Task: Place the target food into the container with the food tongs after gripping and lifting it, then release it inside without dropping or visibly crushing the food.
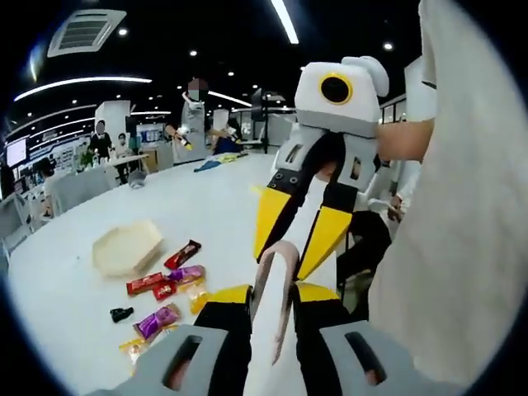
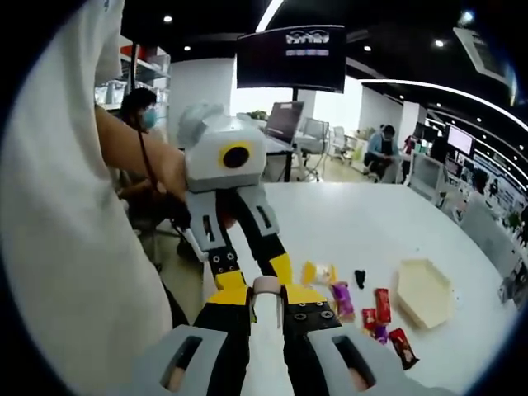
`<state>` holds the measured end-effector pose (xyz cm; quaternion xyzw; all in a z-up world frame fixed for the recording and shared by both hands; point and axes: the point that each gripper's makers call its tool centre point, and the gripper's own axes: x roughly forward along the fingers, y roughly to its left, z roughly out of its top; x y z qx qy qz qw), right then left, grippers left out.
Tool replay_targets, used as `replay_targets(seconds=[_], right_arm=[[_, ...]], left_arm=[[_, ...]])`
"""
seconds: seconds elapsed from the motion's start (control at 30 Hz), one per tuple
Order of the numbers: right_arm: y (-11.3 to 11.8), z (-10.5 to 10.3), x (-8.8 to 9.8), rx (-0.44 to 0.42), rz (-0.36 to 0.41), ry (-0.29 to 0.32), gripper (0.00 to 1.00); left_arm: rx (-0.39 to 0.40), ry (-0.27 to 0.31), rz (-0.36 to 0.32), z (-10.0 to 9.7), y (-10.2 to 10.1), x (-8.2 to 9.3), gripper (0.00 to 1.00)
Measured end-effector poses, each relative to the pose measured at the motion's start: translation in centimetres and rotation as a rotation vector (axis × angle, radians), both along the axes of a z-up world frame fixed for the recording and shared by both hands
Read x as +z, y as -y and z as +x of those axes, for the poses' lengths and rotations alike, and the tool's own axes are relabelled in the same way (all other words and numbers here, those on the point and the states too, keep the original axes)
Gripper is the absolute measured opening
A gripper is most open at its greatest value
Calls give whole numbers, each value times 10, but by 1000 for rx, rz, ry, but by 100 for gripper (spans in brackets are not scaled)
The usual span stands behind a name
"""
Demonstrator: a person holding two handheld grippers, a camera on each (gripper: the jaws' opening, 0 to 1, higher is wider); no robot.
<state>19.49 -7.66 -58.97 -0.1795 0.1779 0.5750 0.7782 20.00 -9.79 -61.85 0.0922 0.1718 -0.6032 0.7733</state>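
above the white table (image 1: 99,313), both yellow-tipped grippers, left gripper (image 1: 272,297) and right gripper (image 2: 266,299), pinch slim pale tongs (image 1: 275,272); wrapped snacks (image 1: 169,285) lie beside the cream hexagonal tray (image 1: 125,247).

No legible text anywhere. Hanging dark screen (image 2: 290,56) in the right gripper view carries white lettering, too blurred to read. Snack wrappers (image 1: 165,285) on the desk (image 1: 198,206): print unreadable.
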Motion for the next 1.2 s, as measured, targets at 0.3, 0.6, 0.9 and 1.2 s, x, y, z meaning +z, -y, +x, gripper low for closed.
replay_targets(seconds=[0.3, 0.6, 0.9, 1.2], right_arm=[[1, 3, 1, -19, 35, 2, 13], [6, 10, 5, -79, 103, -34, 15], [10, 27, 31, -145, 249, -81, 18], [24, 40, 45, -270, 377, -118, 26]], left_arm=[[27, -27, -18, 2, -1, 1, 15], [43, -32, -38, 9, 0, 6, 14], [131, -91, -207, 24, 1, 35, 14], [154, -113, -221, 30, 1, 34, 14]])
